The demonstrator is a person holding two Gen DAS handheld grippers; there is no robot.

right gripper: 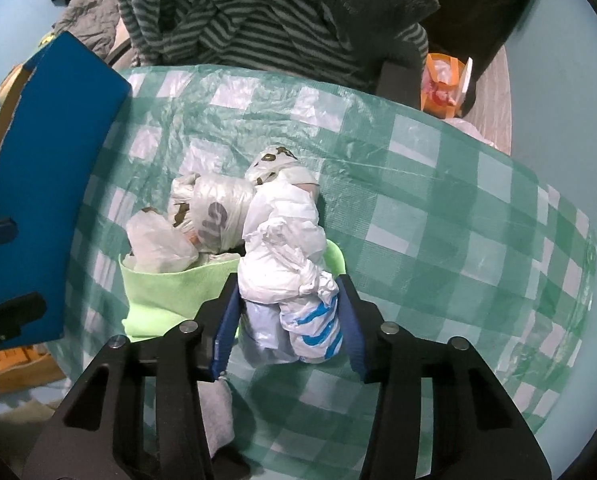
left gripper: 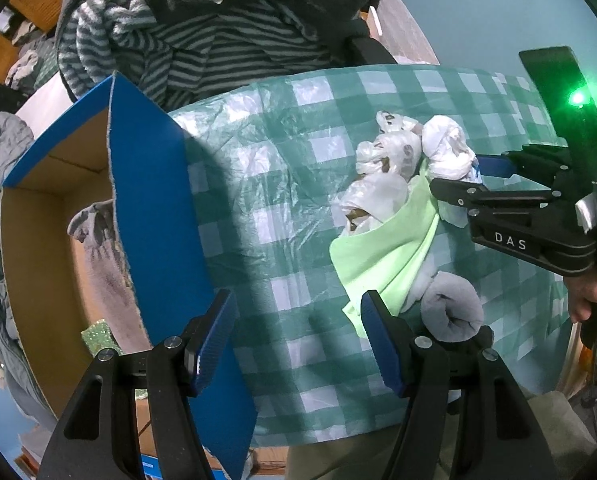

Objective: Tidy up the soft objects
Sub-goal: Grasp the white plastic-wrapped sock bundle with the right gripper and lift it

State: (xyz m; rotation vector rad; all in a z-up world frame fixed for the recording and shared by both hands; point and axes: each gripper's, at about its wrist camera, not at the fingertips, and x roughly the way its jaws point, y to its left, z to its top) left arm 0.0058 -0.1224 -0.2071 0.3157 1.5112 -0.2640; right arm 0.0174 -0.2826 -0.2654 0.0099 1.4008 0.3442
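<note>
step: pick up knotted white bag bundle (right gripper: 284, 264) | right tool (right gripper: 288, 312) closed on bundle, between its pads | left tool (left gripper: 294, 340) open wide, empty | blue box (left gripper: 150, 216) left of left tool | next: prob carry bundle over to box, w/ clearance over flap

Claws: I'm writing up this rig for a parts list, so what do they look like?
Both claws, left and right, have matte black angular frames with silver pivot bolts and ribbed blue pads. The left wrist view shows white "DAS" lettering on the right claw's body, a green light above it, and a bare hand.
</note>
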